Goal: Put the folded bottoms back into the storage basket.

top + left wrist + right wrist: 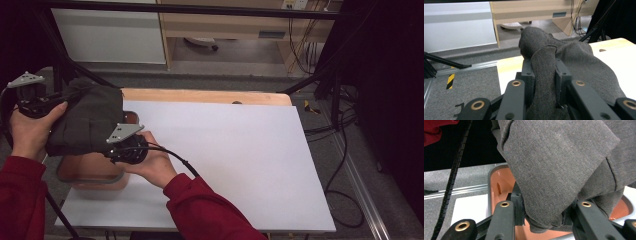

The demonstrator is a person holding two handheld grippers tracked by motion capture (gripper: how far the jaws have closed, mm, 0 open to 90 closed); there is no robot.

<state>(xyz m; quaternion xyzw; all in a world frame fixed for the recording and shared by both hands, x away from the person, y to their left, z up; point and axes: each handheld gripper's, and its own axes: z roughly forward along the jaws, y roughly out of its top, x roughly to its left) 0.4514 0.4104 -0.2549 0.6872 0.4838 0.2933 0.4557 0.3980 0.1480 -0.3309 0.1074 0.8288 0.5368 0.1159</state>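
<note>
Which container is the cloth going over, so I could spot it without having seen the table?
Start at the white table top and go to its near left corner. There sits a shallow orange tray with a grey rim, partly under the folded dark grey cloth that both hand-held grippers hold. It is the sole container on the white surface, and the only orange thing.

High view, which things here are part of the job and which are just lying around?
Part of the job: grey garment, left gripper, right gripper, orange bin.
Just lying about: cables on the floor, wooden furniture behind the table.
</note>
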